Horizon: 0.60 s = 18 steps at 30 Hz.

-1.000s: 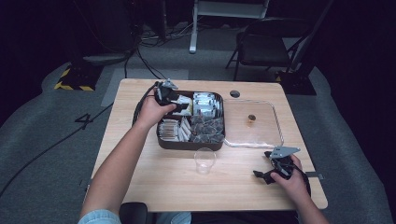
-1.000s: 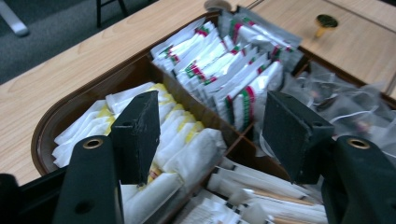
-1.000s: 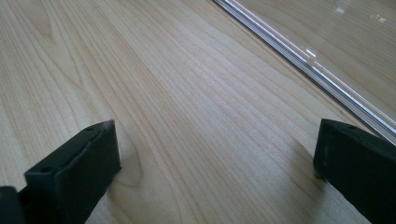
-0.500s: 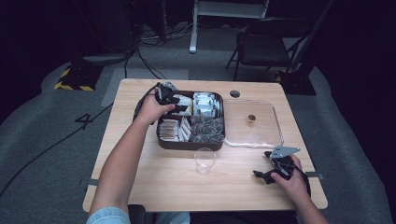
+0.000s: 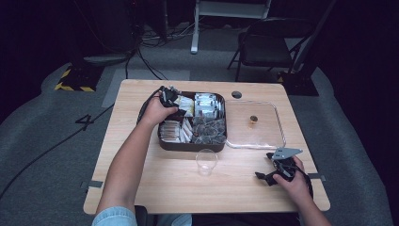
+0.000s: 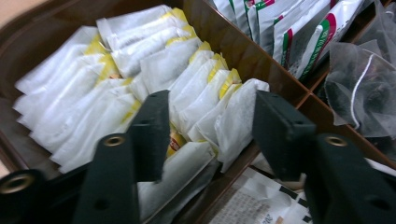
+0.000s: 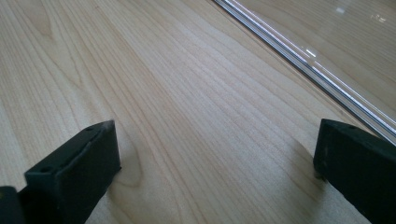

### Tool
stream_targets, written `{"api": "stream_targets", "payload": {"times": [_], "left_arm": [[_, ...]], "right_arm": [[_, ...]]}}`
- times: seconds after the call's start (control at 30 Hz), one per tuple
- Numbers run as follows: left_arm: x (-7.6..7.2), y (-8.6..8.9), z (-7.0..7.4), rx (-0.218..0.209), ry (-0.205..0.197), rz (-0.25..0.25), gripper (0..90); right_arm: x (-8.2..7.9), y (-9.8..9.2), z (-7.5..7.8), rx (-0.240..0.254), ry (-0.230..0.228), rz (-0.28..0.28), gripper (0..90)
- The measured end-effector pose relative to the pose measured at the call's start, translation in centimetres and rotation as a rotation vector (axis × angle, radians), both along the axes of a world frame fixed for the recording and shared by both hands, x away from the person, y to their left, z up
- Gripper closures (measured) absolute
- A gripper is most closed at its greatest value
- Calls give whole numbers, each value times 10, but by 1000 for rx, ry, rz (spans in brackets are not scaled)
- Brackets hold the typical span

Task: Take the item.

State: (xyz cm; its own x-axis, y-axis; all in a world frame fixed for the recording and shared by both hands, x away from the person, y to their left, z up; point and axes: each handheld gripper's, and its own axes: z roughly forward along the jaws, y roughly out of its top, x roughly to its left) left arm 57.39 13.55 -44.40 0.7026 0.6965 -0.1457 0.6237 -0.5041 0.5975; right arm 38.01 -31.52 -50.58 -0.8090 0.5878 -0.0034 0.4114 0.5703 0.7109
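A brown box (image 5: 192, 143) with little rooms inside sits in the middle of the wooden worktop (image 5: 141, 179). The left tool (image 5: 168, 96) is over the far left room of the box, where white tea bags with yellow tags (image 6: 154, 65) lie packed in rows. In the left gripper view the left tool (image 6: 210, 123) has its two black jaws half open, and they have just been closing. A few of the white tea bags stand up between the jaws, but the jaws do not press on them yet. The next room of the box, to the right, holds silver packets with red and green stripes (image 6: 289, 28). Near those are see-through mesh bags with dark tea (image 6: 359, 88). At the near side of the box lie flat paper packets (image 6: 252, 200). A clear lid (image 5: 256, 125) lies flat on the worktop just to the right of the box, touching its side, and a small brown knob (image 5: 253, 118) sits on it. A clear cup (image 5: 206, 161) stands just in front of the box. The right tool (image 5: 277, 167) rests low over the bare worktop, to the right of the box and near the front edge of the lid. In the right gripper view the right tool (image 7: 215, 163) has its jaws wide apart with bare wood between them.
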Motion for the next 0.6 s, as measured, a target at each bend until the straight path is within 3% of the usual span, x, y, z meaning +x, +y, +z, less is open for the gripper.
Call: {"api": "stream_targets", "payload": {"times": [0.2, 0.27, 0.3, 0.47, 0.6], "left_arm": [[0, -6, -4, -11, 5, -3, 574], [0, -7, -5, -21, 13, -7, 664], [-1, -8, -6, -15, 9, -14, 664], [-3, -12, -5, 31, 4, -55, 869], [-5, -12, -1, 24, -17, -51, 892]], "right_arm": [[0, 0, 0, 0, 0, 0, 4], [0, 0, 0, 0, 0, 0, 4], [0, 0, 0, 0, 0, 0, 4], [0, 0, 0, 0, 0, 0, 4], [0, 0, 0, 0, -1, -1, 5]]}}
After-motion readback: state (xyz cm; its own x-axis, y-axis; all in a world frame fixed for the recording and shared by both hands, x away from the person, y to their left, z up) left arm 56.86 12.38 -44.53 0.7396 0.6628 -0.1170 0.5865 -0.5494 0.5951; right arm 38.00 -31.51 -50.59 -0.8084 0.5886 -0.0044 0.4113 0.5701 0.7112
